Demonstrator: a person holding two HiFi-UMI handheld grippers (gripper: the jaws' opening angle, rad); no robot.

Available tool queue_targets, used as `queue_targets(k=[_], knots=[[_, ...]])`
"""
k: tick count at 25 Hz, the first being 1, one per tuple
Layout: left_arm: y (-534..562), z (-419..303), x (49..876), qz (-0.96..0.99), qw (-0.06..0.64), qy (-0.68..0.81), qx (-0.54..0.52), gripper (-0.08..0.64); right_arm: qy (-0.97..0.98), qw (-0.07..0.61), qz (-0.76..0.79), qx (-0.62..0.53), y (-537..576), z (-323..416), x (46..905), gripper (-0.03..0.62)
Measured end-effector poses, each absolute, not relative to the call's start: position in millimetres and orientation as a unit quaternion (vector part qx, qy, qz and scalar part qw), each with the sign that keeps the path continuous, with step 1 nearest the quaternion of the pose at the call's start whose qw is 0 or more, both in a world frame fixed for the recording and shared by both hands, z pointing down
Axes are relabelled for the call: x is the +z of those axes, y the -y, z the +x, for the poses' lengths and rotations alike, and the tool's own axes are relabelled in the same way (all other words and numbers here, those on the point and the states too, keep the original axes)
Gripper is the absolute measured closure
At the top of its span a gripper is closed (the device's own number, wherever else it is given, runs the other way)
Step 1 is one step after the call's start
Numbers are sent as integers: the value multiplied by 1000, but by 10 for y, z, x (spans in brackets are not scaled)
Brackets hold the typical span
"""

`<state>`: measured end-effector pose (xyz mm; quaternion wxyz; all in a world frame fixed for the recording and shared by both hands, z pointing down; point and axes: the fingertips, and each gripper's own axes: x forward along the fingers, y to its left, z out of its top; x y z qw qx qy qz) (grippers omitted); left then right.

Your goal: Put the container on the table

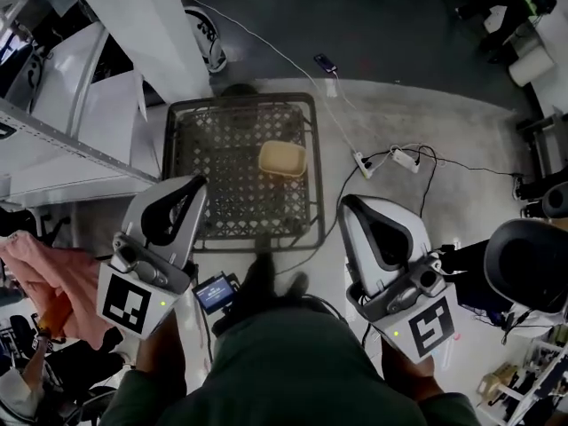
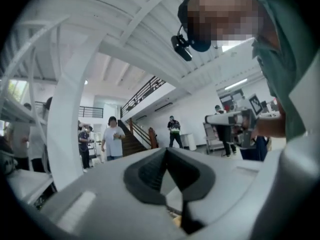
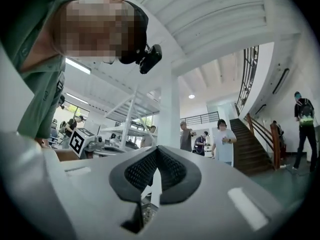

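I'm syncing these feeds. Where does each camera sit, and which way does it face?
Head view: on the person's head, facing steeply down at the wire basket holding the container; left tool, right tool, shirt show.
Left gripper view: on the left tool, tilted up toward the ceiling; its closed jaws, the shirt show.
Right gripper view: on the right tool, likewise tilted up; closed jaws, shirt.
Shared: both gripper views catch the staircase and the opposite tool.

Crate (image 1: 213, 167) near-left corner behind left tongs (image 1: 191, 189), pink cloth (image 1: 49, 282) cut by left edge (floor gadget (image 1: 326, 63) too small)
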<state>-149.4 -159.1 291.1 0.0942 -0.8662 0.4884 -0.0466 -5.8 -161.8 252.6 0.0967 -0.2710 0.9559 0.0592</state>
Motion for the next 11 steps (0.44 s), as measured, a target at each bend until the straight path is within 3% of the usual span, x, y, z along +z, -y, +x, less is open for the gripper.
queue_targets(k=[11], knots=[[500, -1154, 2169, -855, 167, -490, -18, 558, -958, 115, -240, 106, 596, 241, 1949, 589]])
